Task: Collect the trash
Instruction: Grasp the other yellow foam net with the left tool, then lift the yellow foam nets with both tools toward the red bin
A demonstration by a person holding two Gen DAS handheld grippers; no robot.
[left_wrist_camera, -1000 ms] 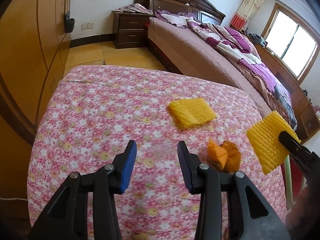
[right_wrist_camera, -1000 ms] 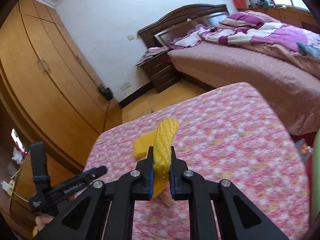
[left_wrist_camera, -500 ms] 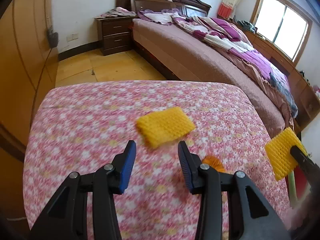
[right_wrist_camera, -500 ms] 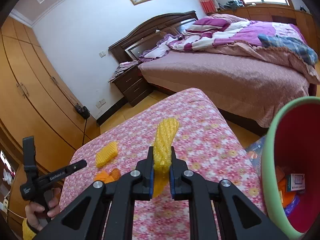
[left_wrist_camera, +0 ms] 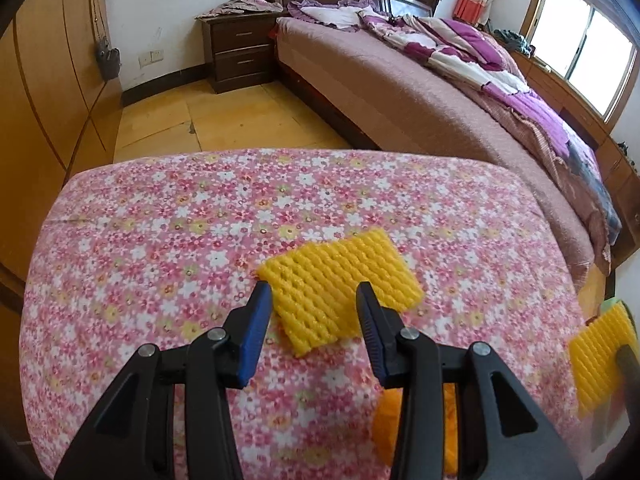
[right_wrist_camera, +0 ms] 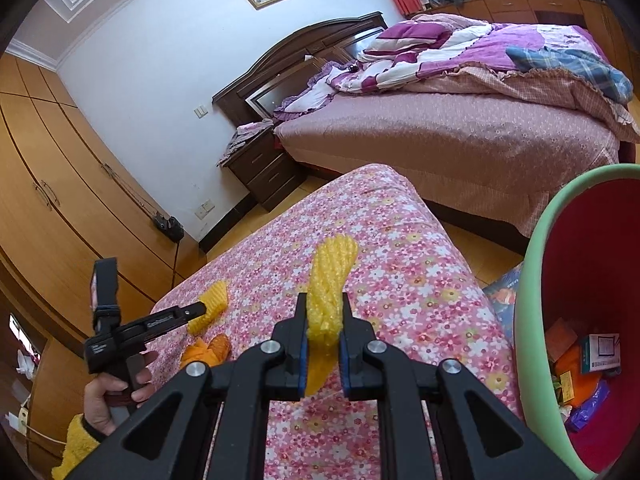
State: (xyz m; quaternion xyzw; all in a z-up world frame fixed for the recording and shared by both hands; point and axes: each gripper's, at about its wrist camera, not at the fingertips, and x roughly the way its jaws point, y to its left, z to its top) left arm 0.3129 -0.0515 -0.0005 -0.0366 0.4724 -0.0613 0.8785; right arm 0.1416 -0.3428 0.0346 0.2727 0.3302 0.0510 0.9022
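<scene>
On a table [left_wrist_camera: 168, 216] covered in pink floral cloth, a flat yellow foam net [left_wrist_camera: 340, 280] lies at centre frame in the left wrist view, between the tips of the left tongs [left_wrist_camera: 312, 312], which stand partly open around it without touching. A crumpled orange wrapper [right_wrist_camera: 208, 350] sits low in frame beside them. The right tongs [right_wrist_camera: 323, 334] are clamped tight on a second yellow foam net [right_wrist_camera: 330, 280], held upright above the table. At the right edge, a green-rimmed red bin [right_wrist_camera: 532, 280] holds other rubbish.
</scene>
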